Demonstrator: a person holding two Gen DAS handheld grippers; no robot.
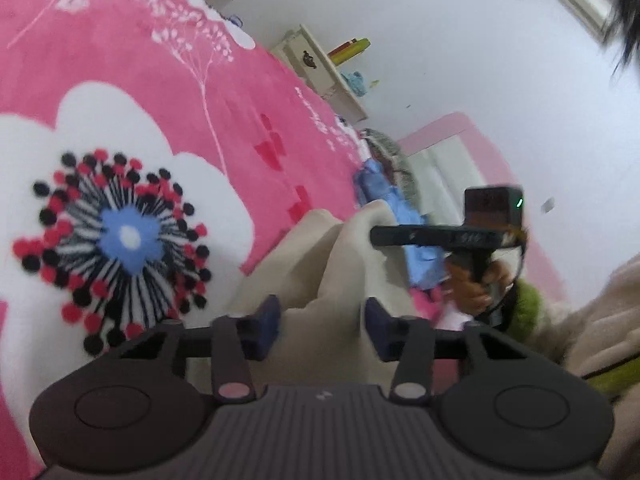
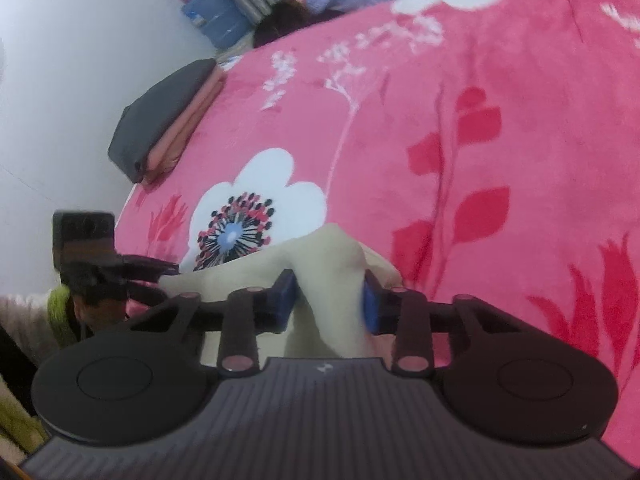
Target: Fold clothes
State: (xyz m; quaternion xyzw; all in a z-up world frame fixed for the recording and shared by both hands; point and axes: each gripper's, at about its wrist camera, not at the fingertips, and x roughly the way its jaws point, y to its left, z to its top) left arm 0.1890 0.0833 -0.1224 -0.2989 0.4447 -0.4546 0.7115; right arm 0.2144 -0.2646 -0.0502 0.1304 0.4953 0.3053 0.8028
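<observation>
1. The cream garment (image 2: 332,256) is bunched between the two grippers, lifted just above the pink flowered blanket (image 2: 460,128) on the bed, with its lower folds trailing toward the person's lap. Being soft and limp, it will likely sag wherever it is unsupported.
2. The right gripper (image 2: 330,300) has cloth running between its blue fingers (image 2: 287,298), but they stand apart, with a thick wad between them, so I cannot tell whether they bite firmly. If the hold is loose, that edge could slide out on a pull.
3. The left gripper (image 1: 322,326) is similar: its fingers (image 1: 266,322) are spread around a ridge of cream fabric, and contact is unclear. A slip here would drop one corner and skew the fold.
4. Both grippers sit close together; seen from the left wrist, the right gripper (image 1: 404,236) reaches into the same bundle. Pulling apart unevenly may twist the cloth instead of spreading it.
5. The plush blanket could drag on the fabric.
6. The folded grey and peach pile (image 2: 168,120) lies well apart at the bed's edge, so it seems safe.
</observation>
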